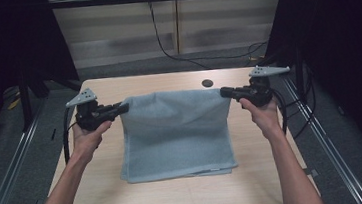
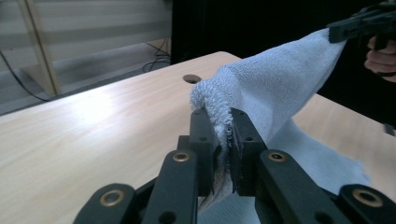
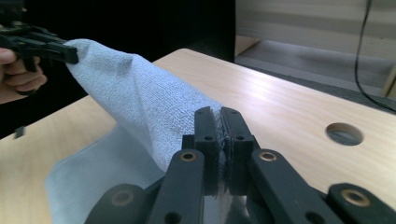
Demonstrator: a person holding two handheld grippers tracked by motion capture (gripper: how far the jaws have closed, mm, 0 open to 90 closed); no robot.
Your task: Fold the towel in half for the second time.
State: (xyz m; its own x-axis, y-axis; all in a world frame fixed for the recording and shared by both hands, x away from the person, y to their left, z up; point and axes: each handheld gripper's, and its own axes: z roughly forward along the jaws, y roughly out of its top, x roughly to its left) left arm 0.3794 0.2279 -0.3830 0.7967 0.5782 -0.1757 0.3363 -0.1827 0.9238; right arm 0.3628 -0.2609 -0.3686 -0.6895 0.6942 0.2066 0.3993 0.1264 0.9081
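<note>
From the high view, we see a light blue towel (image 1: 177, 132) on the pale wooden surface (image 1: 102, 190). Its far edge is lifted up, and its near part lies flat on the surface. The left tool (image 1: 123, 107) pinches the far left corner of the towel. The right tool (image 1: 224, 92) pinches the far right corner. The lifted edge hangs between the two tools. A small round hole (image 1: 207, 83) sits in the surface just behind the towel.

In the left gripper view, we see the left tool (image 2: 223, 128) squeezed tight on a bunched corner of the towel (image 2: 275, 79). The cloth runs up to the right tool (image 2: 337, 31) far off.

In the right gripper view, the right tool (image 3: 221, 116) is closed tight on a thin bit of the towel (image 3: 140, 112). The cloth stretches over to the left tool (image 3: 70, 55).
</note>
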